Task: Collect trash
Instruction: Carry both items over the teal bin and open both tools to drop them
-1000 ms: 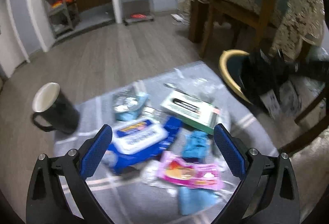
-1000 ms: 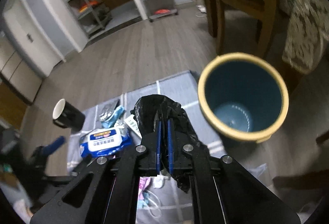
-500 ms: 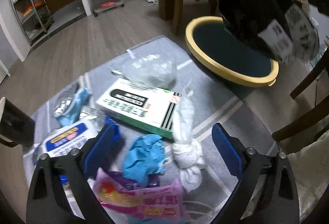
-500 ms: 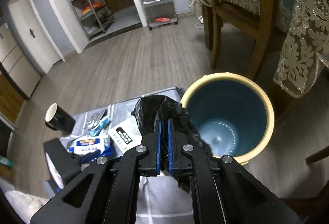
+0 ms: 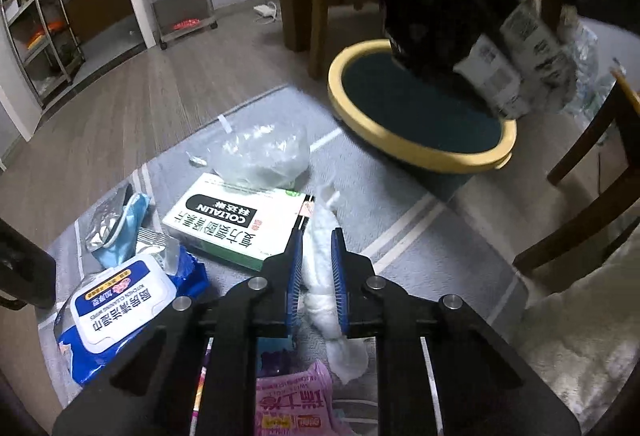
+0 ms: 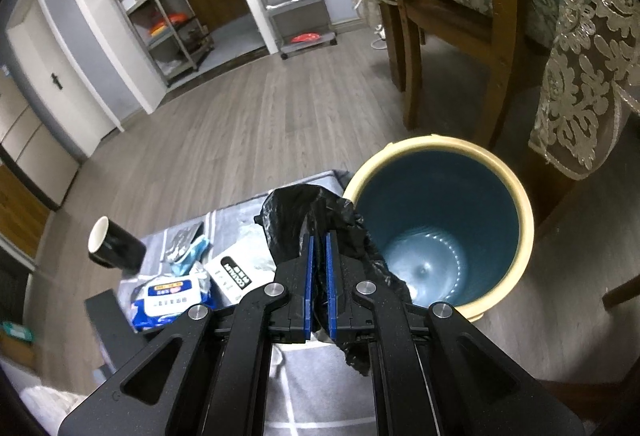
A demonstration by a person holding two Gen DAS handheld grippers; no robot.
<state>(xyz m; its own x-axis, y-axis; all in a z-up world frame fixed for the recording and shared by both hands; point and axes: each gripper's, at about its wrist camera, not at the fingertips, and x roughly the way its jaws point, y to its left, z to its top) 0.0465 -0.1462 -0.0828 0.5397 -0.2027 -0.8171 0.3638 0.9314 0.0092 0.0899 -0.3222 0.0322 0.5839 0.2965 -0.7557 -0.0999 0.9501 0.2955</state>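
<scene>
On the grey striped mat we note, from the left, a black mug with a white interior lying tipped, a blue-and-white pack of kitchen wipes, a silver foil pouch with a pale blue edge, a white and green carton printed COLTALIN, and behind it a crumpled clear plastic bag. A pink printed sachet lies at the near edge below the left gripper. Its jaws have just been closing, and we see its blue pads pressed against both sides of a twisted white tissue wad, which rests on the mat just right of the carton. Further right stands the round teal bin with a cream-yellow rim, at the mat's corner beside the wooden chair legs and a lace tablecloth. The right gripper has its jaws shut tight on a crumpled black plastic bag, held in the air at the bin's left rim, not yet inside. In the left wrist view that bag hangs over the bin opening.
</scene>
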